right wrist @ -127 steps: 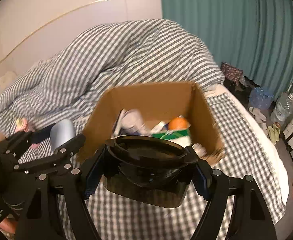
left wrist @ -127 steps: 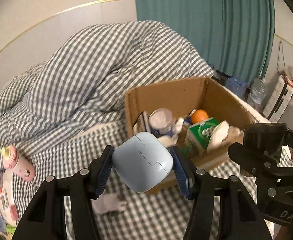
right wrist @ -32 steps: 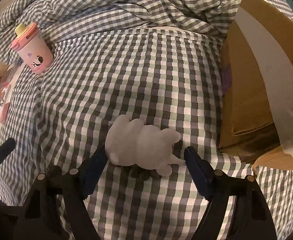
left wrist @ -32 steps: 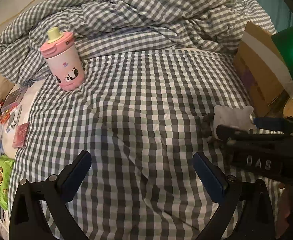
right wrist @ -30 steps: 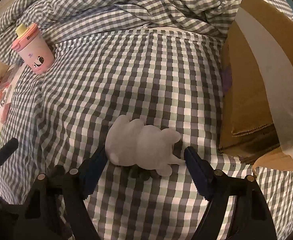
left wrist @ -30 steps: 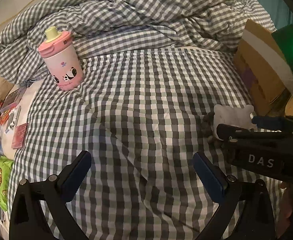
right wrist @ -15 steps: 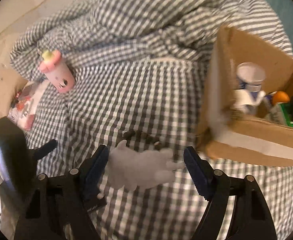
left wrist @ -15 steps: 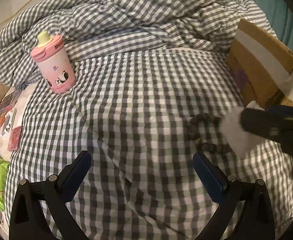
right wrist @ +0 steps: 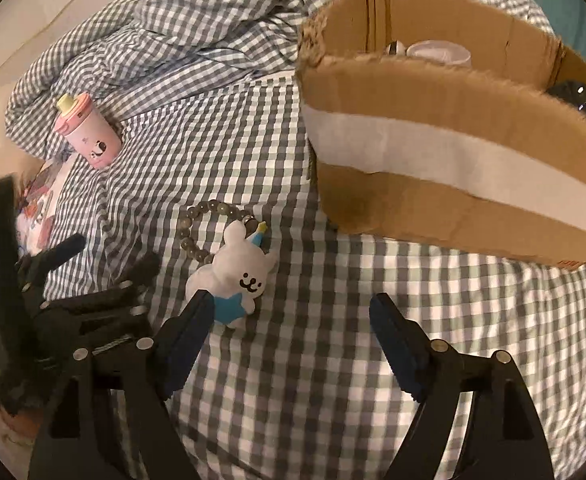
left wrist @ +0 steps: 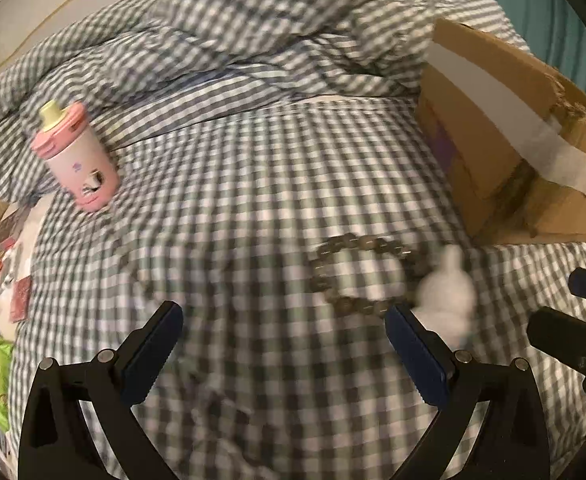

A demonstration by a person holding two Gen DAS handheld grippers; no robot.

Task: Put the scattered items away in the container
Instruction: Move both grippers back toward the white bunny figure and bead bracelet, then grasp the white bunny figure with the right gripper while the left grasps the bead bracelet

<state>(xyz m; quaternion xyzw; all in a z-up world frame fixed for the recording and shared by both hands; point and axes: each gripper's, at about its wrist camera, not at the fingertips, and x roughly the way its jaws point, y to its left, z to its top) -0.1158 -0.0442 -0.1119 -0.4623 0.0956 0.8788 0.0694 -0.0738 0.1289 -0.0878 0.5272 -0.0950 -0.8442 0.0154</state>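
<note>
The white plush toy (right wrist: 233, 276) lies on the checked bedsheet (right wrist: 313, 360) just ahead of the right gripper's (right wrist: 293, 344) left finger, off to the left of the gap, with its head on a bead bracelet (right wrist: 197, 232). That gripper's jaws are opening wide with nothing between them. The left gripper (left wrist: 285, 344) hangs spread and empty, the toy just beyond its right finger; the cardboard box (right wrist: 453, 168) stands near, to the upper right.

No words or numbers are showing legibly; a small red print on the box (right wrist: 565, 263) at its lower edge is staying too blurred to read.
</note>
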